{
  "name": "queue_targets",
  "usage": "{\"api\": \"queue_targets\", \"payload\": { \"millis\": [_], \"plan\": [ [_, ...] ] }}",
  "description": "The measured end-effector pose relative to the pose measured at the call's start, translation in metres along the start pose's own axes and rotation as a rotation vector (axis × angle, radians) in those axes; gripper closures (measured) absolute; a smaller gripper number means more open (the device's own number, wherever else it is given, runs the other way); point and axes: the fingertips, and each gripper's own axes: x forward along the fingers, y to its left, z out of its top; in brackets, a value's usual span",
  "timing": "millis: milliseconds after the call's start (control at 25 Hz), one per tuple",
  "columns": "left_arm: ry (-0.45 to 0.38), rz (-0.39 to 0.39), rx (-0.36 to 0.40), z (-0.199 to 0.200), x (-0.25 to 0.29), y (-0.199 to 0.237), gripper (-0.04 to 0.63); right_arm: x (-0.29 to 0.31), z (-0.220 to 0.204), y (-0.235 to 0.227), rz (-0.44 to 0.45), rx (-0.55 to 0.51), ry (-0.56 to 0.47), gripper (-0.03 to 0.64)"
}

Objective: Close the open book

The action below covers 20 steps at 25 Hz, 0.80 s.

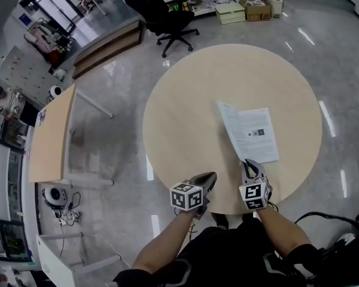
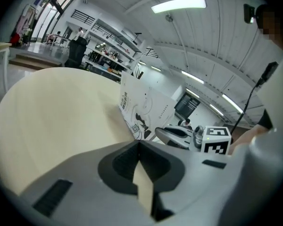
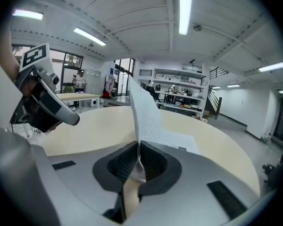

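A thin open book [image 1: 258,134] with white printed pages lies on the round wooden table [image 1: 191,100], right of centre. Its left leaf [image 1: 230,130] stands lifted off the table, nearly upright. My right gripper [image 1: 247,164] is shut on the near edge of that leaf; in the right gripper view the leaf [image 3: 145,112] rises straight out of the closed jaws of the right gripper [image 3: 138,150]. My left gripper [image 1: 212,176] hovers at the table's near edge, left of the book, shut and empty. The left gripper view shows the leaf's printed outer face [image 2: 140,111] beyond the left gripper [image 2: 138,146].
A black office chair [image 1: 170,23] stands beyond the table's far side. A rectangular wooden desk [image 1: 51,136] is off to the left. Shelves with boxes and papers [image 1: 239,5] line the far wall. My legs are under the table's near edge.
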Motion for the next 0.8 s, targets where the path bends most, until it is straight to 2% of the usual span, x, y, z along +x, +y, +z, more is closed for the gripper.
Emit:
{"api": "queue_targets", "payload": {
  "millis": [320, 560, 800],
  "plan": [
    [0.041, -0.046, 0.043, 0.009, 0.026, -0.024, 0.612, -0.011, -0.021, -0.041, -0.056, 0.293, 0.030, 0.598],
    [0.073, -0.058, 0.075, 0.012, 0.040, -0.029, 0.612, -0.007, -0.052, -0.067, -0.131, 0.546, 0.138, 0.598],
    [0.065, -0.057, 0.090, 0.024, 0.045, -0.029, 0.612, 0.003, -0.078, -0.076, -0.129, 0.798, 0.252, 0.595]
  ]
}}
